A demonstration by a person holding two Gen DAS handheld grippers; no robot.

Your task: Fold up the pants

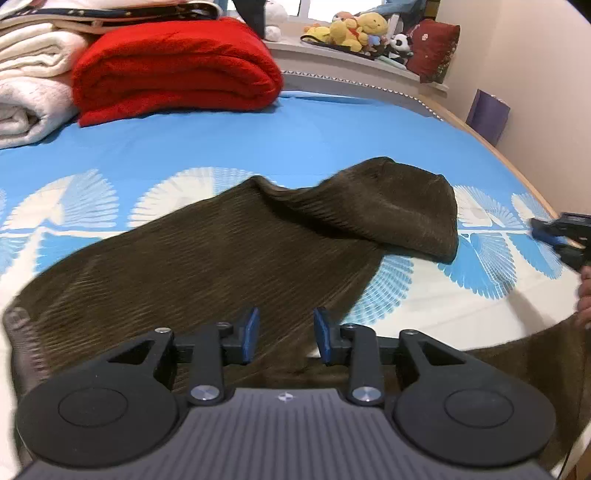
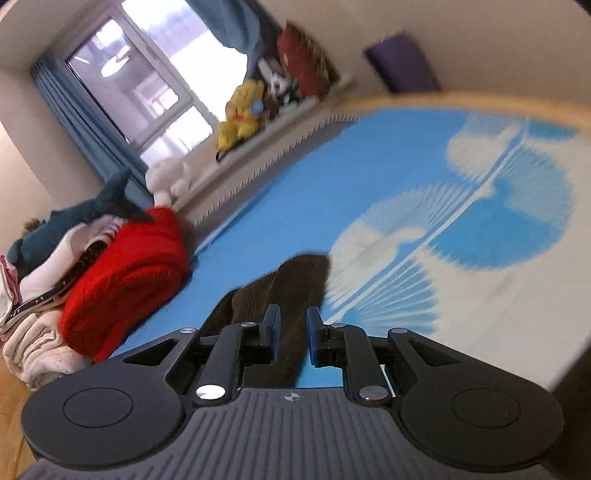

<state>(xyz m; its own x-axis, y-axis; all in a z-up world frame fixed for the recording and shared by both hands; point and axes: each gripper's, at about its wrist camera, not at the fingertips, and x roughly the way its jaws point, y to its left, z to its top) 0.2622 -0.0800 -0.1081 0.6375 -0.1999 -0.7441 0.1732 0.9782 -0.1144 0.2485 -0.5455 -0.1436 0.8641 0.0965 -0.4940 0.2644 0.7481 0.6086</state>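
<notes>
Closest to the lens in the left wrist view is the left gripper [image 1: 285,334], blue pads standing apart with nothing pinched between them. It hangs over the pants [image 1: 207,258], which are dark brown corduroy and lie spread across the bed sheet [image 1: 295,140], the blue one with white fan prints. One end of the pants is flopped over itself in a loose fold toward the far right, and more brown cloth trails off at the lower right edge. Way over on the right edge you can just see the right gripper [image 1: 561,236] with a bit of the person's hand [image 1: 584,295] below it.

From the right wrist view, that right gripper [image 2: 292,330] has its pads only slightly apart, and a strip of the pants [image 2: 295,284] runs right through the gap. Too blurry to say if the pads actually press on it, honestly.

Behind all that sit a folded red blanket [image 1: 173,70], some white blankets [image 1: 29,74] and stuffed toys [image 1: 354,29] on the ledge.
</notes>
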